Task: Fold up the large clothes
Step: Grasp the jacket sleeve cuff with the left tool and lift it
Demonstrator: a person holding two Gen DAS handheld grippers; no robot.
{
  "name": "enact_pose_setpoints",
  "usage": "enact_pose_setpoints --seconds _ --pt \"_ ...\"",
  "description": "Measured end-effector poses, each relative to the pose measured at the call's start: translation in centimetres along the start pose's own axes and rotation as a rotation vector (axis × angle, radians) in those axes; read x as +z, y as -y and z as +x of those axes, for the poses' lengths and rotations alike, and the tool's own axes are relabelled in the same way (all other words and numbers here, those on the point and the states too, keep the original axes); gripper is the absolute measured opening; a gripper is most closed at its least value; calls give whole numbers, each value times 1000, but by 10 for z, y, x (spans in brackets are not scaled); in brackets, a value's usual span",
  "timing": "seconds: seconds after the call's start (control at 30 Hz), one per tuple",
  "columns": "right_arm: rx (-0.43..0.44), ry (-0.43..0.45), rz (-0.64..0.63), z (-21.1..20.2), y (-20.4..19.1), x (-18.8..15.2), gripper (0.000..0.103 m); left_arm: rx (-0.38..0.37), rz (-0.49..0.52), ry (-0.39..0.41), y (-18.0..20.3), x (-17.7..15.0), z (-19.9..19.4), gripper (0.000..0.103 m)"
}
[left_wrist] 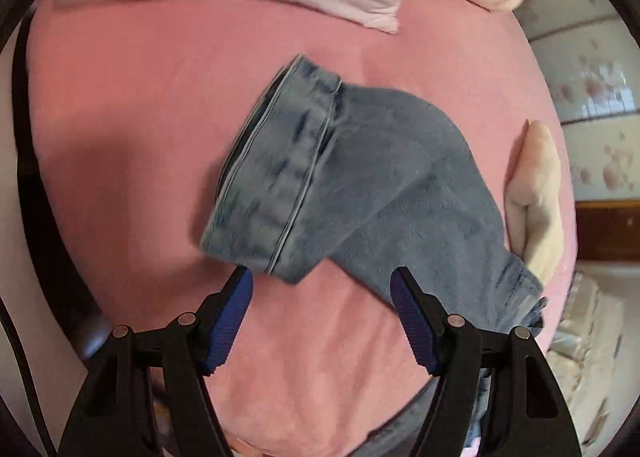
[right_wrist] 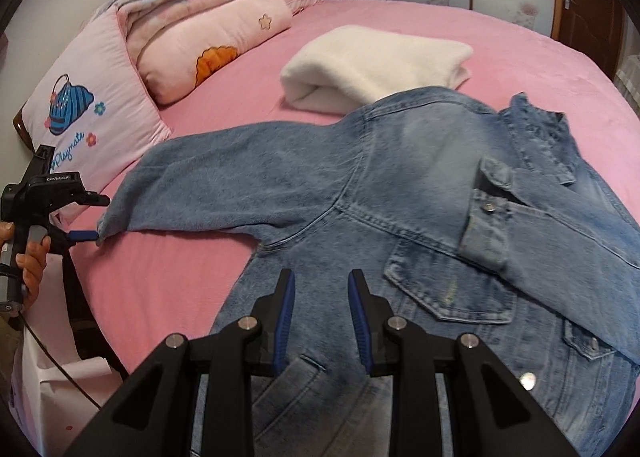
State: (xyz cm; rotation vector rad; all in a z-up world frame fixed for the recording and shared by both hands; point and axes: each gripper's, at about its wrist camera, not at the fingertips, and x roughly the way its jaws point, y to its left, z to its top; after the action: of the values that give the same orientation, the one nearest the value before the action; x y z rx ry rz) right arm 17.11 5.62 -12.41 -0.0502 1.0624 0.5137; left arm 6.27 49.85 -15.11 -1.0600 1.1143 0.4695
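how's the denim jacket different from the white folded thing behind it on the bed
The denim jacket is blue and lies spread open, one sleeve stretched out toward the pillows; the white blanket is cream and already folded into a compact bundle. The jacket looks stiff, with seams, pockets and metal buttons; the blanket looks fluffy and plain. Both rest on the pink bedsheet.

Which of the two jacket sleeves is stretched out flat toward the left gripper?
The plain sleeve, cuff beside the left gripper. The other sleeve lies folded across the chest.

Pink bed (right_wrist: 168, 289) with denim jacket (right_wrist: 400, 193), white blanket (right_wrist: 360, 65), pillows (right_wrist: 92, 113).
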Motion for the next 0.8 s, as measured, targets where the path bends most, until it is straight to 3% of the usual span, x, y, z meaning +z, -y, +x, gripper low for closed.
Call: enact_pose_setpoints --seconds 0.17,0.27,0.4,0.43,0.47,0.5,0.57,0.7,0.8 --pt "-1 -13 -37 9 -11 -2 27 -10 -44 33 -5 1 -1 70" --pt "-8 -16 -52 13 -15 -4 27 -5 -120 -8 -15 8 15 70" --pt "-8 -16 -47 14 -14 -6 27 -6 -203 15 -27 13 27 69" --pt "-11 -18 -48 14 -13 -7 27 -9 -213 26 -27 13 26 68" --pt "-13 -20 -47 15 -11 -9 27 -9 -216 46 -26 14 25 57" --pt "-16 -22 -48 15 -10 -10 27 -2 -206 77 -23 14 23 42" --pt "-23 -24 -48 16 -7 -12 27 3 -162 135 -12 13 14 24" --pt "-30 -18 -42 14 0 -17 27 37 -3 303 36 0 -20 21" --pt "-44 -1 -38 8 7 -21 27 4 171 375 88 -23 -41 21"
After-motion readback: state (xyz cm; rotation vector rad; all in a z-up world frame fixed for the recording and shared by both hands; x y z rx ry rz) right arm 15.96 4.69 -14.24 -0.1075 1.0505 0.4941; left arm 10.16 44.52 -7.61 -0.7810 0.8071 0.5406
